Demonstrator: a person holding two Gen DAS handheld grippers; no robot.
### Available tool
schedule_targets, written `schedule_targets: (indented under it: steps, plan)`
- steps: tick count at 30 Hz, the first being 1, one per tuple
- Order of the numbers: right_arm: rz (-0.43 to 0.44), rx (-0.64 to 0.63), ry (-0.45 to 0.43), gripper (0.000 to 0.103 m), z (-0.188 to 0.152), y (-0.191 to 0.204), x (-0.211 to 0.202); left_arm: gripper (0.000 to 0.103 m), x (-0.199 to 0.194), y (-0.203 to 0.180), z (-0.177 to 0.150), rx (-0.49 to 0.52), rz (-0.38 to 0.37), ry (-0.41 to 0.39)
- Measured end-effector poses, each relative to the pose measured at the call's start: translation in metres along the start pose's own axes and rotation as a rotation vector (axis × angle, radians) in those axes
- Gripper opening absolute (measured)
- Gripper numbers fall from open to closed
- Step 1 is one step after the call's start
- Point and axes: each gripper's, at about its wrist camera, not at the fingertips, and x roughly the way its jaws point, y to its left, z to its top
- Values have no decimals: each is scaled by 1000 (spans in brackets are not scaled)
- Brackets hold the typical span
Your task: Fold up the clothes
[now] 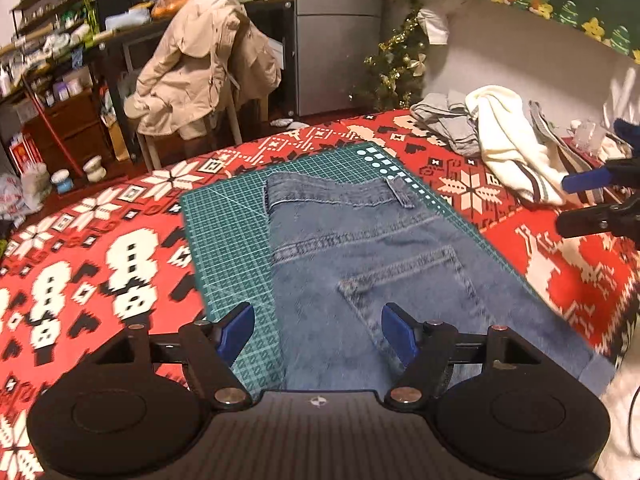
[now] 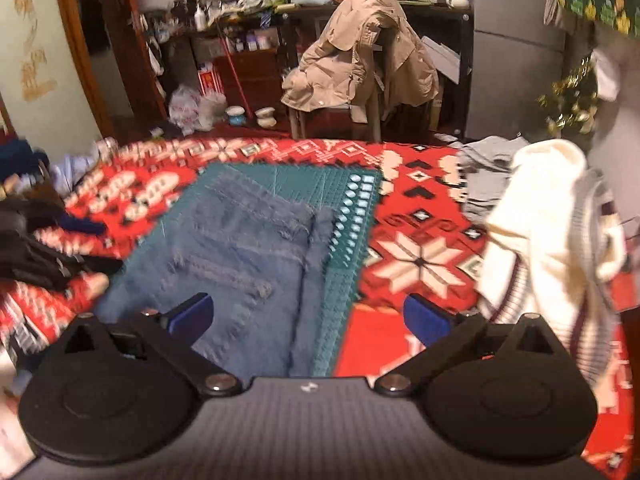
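A: Jeans [image 1: 360,264]?
B: Folded, flat on the green mat [image 1: 228,232], waistband at the far end, back pocket up. Mat lies on the red blanket [image 1: 100,248].
A: Left gripper [image 1: 318,330]?
B: Jaws apart, nothing between them, above the jeans' near end.
A: Right gripper [image 2: 308,314]?
B: Wide, empty, over jeans and mat edge. Cream sweater [image 2: 548,216] heaped to its right.

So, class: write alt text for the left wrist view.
Folded blue jeans lie on a green cutting mat over a red patterned cloth. The open left tongs hover above them, empty; unfolded clothes wait at right.
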Motion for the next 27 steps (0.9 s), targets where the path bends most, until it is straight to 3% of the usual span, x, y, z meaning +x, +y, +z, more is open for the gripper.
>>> schedule_targets:
  steps: [3,5,7,9,13,19,20,23,27]
  plan:
    - [41,4,-14,100,13,0,21,69,15,7,11,-55,-44,24]
    - [57,-2,-5,86,21,3,38,60,22,14,15,-97,-61,7]
    - [72,9,28,58,28,4,60,39,32,20,19,-135,-64,11]
    - [96,32,68,40,34,4,84,15,41,25,23,-169,-59,33]
    - [87,36,100,31,40,1,120,14,52,27,23,-176,-37,55]
    - [94,108,137,28,40,-10,156,14,57,28,21,-196,-40,69]
    - [89,103,139,26,40,-8,157,14,57,28,20,-196,-44,71]
    - [42,48,105,1,44,1,142,14,51,26,22,-188,-57,54]
    - [2,-16,11,0,54,11,111,14,38,18,29,-162,-89,-1]
